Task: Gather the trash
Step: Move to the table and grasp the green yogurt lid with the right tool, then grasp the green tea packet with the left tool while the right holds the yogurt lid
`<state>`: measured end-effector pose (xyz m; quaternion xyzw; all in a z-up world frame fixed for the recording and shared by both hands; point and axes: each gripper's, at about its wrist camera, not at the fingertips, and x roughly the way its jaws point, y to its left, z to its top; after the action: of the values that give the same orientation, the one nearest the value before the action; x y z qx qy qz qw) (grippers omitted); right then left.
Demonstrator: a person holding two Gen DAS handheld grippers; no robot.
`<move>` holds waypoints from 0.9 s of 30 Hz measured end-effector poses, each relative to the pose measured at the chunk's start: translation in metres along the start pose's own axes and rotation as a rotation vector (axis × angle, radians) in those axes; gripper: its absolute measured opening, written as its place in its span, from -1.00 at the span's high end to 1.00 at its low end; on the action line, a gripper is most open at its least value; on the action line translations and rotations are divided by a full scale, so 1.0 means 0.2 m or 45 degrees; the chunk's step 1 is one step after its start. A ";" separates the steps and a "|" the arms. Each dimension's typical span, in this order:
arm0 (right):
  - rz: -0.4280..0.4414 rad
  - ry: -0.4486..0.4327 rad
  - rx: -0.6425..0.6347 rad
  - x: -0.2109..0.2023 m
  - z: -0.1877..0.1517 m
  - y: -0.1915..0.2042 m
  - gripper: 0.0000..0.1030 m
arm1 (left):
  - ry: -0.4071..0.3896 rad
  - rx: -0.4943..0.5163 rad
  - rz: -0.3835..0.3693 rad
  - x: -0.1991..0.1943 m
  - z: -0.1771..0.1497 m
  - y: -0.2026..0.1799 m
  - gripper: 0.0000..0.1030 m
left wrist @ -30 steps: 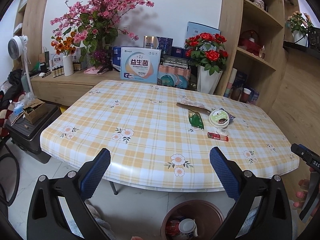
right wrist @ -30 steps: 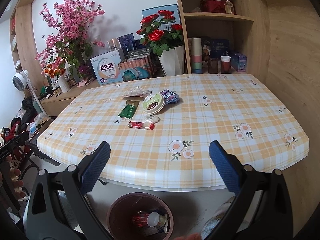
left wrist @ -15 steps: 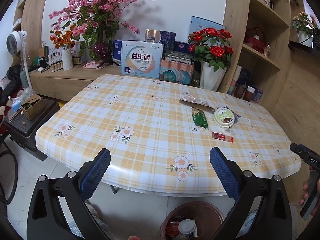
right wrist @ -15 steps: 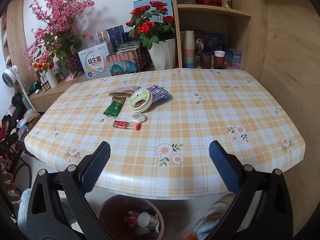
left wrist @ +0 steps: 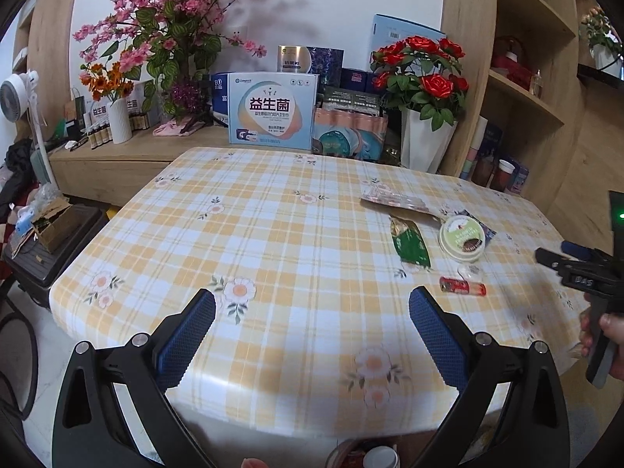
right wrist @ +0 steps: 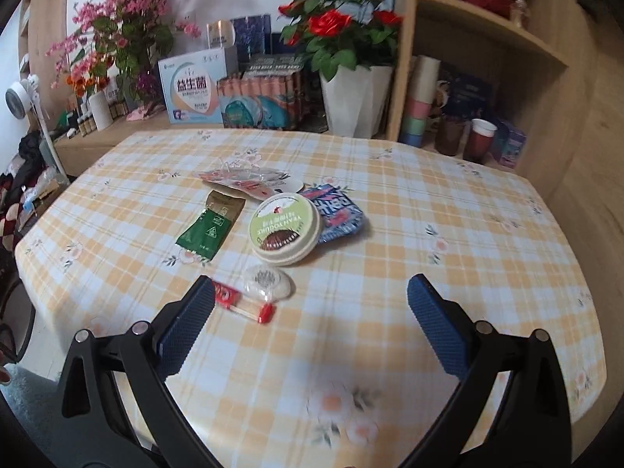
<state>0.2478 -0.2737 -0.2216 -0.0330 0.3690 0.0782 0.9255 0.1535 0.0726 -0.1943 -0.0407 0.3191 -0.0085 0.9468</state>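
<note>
Trash lies in a cluster on the checked tablecloth (right wrist: 448, 210): a green sachet (right wrist: 208, 226), a round green-lidded tub (right wrist: 286, 228), a blue wrapper (right wrist: 338, 212) behind it, a clear wrapper (right wrist: 249, 179), a small clear plastic piece (right wrist: 268, 281) and a red tube (right wrist: 243, 302). My right gripper (right wrist: 310, 333) is open and empty, just in front of the red tube. My left gripper (left wrist: 312, 337) is open and empty over the table's near edge; the sachet (left wrist: 409, 243), tub (left wrist: 463, 238) and tube (left wrist: 462, 286) lie to its right. The right gripper's body (left wrist: 585, 273) shows at the left view's edge.
A brown bin (left wrist: 364, 454) with trash stands on the floor under the table's near edge. Boxes (left wrist: 273, 109), a rose vase (left wrist: 425, 144) and a blossom plant (left wrist: 175, 39) line the sideboard behind. Wooden shelves (right wrist: 487, 31) stand at the right, a black case (left wrist: 50, 241) at the left.
Both grippers have moved forward over the table. The right gripper has closed in on the trash cluster, and the bin has slipped out of its view. Both stayed open.
</note>
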 end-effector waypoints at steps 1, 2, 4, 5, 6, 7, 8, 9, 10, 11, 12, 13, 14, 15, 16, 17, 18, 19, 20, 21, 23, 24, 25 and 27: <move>0.000 0.025 -0.023 0.09 0.03 0.02 -0.89 | 0.001 -0.008 0.003 0.03 0.02 0.00 -0.89; -0.003 0.047 -0.048 0.17 0.06 0.05 -0.89 | 0.000 -0.017 0.003 0.06 0.04 0.01 -0.89; -0.014 0.084 -0.087 0.31 0.11 0.09 -0.89 | 0.002 -0.029 0.000 0.12 0.06 0.02 -0.89; -0.016 0.102 -0.102 0.37 0.13 0.11 -0.89 | 0.004 -0.028 0.001 0.14 0.07 0.02 -0.89; -0.023 0.121 -0.117 0.44 0.15 0.13 -0.89 | 0.006 -0.027 0.001 0.17 0.08 0.02 -0.89; -0.032 0.137 -0.132 0.49 0.17 0.15 -0.89 | 0.010 -0.027 0.000 0.19 0.09 0.02 -0.89; -0.040 0.155 -0.148 0.54 0.18 0.17 -0.89 | 0.016 -0.029 -0.001 0.21 0.09 0.02 -0.89; -0.062 0.175 -0.167 0.60 0.20 0.19 -0.89 | 0.021 -0.029 -0.003 0.23 0.09 0.03 -0.89; -0.086 0.191 -0.176 0.63 0.20 0.20 -0.89 | 0.027 -0.028 -0.003 0.25 0.09 0.03 -0.89; -0.099 0.210 -0.177 0.68 0.21 0.20 -0.89 | 0.031 -0.027 -0.004 0.27 0.09 0.03 -0.89; -0.099 0.223 -0.172 0.70 0.21 0.20 -0.89 | 0.037 -0.028 -0.005 0.28 0.09 0.03 -0.89; -0.113 0.249 -0.166 0.75 0.21 0.20 -0.89 | 0.043 -0.032 -0.008 0.30 0.09 0.03 -0.89; -0.130 0.271 -0.169 0.78 0.20 0.21 -0.89 | 0.048 -0.035 -0.012 0.32 0.09 0.03 -0.89; -0.140 0.281 -0.175 0.79 0.20 0.21 -0.89 | 0.052 -0.035 -0.015 0.33 0.09 0.03 -0.89; -0.153 0.292 -0.190 0.81 0.20 0.22 -0.88 | 0.055 -0.034 -0.017 0.34 0.09 0.02 -0.89; -0.156 0.296 -0.203 0.82 0.19 0.22 -0.84 | 0.060 -0.030 -0.020 0.35 0.09 0.02 -0.89; -0.143 0.290 -0.205 0.82 0.19 0.21 -0.64 | 0.069 -0.026 -0.020 0.36 0.08 0.01 -0.89; -0.126 0.286 -0.201 0.81 0.19 0.21 -0.66 | 0.088 -0.021 -0.023 0.38 0.08 0.00 -0.89; -0.111 0.280 -0.186 0.79 0.19 0.20 -0.65 | 0.106 -0.022 -0.030 0.40 0.08 -0.01 -0.89; -0.085 0.267 -0.165 0.77 0.19 0.18 -0.65 | 0.121 -0.030 -0.049 0.41 0.07 -0.02 -0.89; -0.055 0.229 -0.129 0.72 0.18 0.15 -0.64 | 0.147 -0.035 -0.074 0.44 0.07 -0.04 -0.89; -0.036 0.206 -0.108 0.69 0.18 0.14 -0.64 | 0.159 -0.035 -0.078 0.45 0.07 -0.06 -0.89; -0.010 0.171 -0.081 0.64 0.18 0.11 -0.64 | 0.165 -0.035 -0.084 0.46 0.07 -0.07 -0.89; 0.005 0.122 -0.049 0.58 0.17 0.08 -0.64 | 0.176 -0.038 -0.112 0.48 0.08 -0.10 -0.89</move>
<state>0.3517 -0.2391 -0.2764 -0.0538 0.4115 0.0854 0.9058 0.2398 0.0496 -0.2383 -0.0681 0.3816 -0.0479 0.9206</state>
